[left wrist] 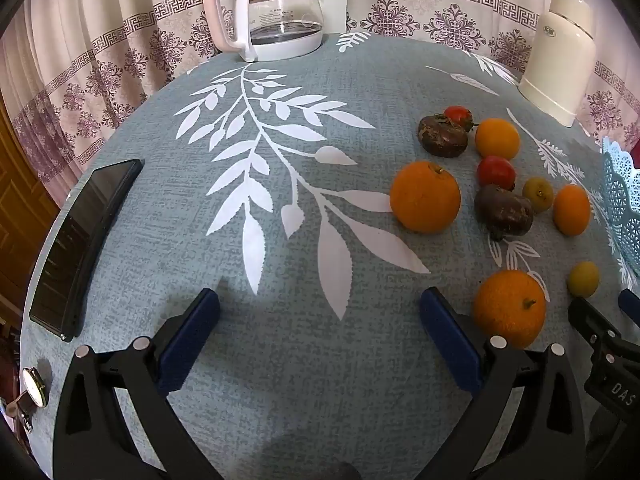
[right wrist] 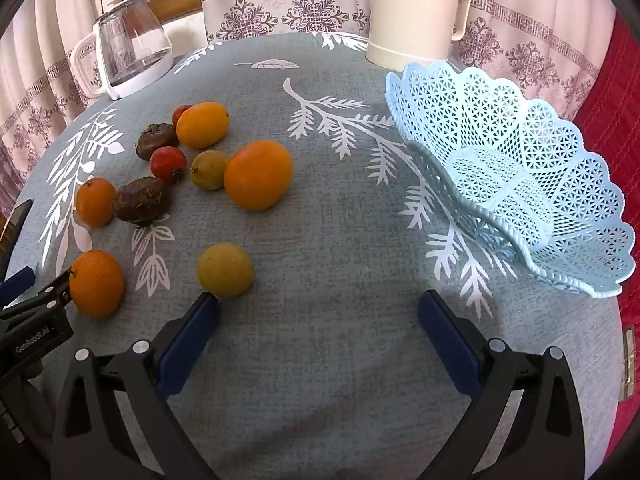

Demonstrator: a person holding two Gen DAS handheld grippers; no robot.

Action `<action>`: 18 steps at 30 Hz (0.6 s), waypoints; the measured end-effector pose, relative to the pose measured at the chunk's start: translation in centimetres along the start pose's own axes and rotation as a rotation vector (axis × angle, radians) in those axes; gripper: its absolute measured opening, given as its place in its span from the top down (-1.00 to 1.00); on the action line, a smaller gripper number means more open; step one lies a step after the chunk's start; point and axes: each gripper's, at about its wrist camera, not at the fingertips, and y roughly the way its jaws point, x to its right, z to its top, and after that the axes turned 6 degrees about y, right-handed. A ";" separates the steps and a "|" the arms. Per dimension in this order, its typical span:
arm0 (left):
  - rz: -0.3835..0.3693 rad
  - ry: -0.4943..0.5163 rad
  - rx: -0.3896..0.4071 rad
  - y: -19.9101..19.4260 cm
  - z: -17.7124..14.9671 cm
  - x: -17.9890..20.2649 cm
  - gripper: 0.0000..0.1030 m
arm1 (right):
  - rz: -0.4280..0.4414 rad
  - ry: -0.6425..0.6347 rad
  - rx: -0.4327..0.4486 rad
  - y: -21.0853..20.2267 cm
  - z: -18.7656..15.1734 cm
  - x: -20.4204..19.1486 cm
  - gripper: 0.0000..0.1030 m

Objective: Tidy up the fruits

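bare cloth between fruit cluster and basket.

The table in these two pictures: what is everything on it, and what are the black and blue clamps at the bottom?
Oranges: four, orange, loose on the cloth.
Tomatoes: two, red, among the oranges.
Brown fruits: two, dark brown, same cluster.
Small fruits: two, yellow-green.
Basket: one, pale blue, empty, beside the fruit.
Glass kettle: one, clear and white, far edge.
Jug: one, cream, far edge.
Phone: one, black.
Watch: one, near the phone.
Left gripper: open, empty.
Right gripper: open, empty.
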 end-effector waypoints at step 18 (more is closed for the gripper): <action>0.016 0.012 0.005 -0.3 -0.4 -0.1 -0.96 | 0.004 0.000 0.002 0.1 -0.1 -0.1 -0.91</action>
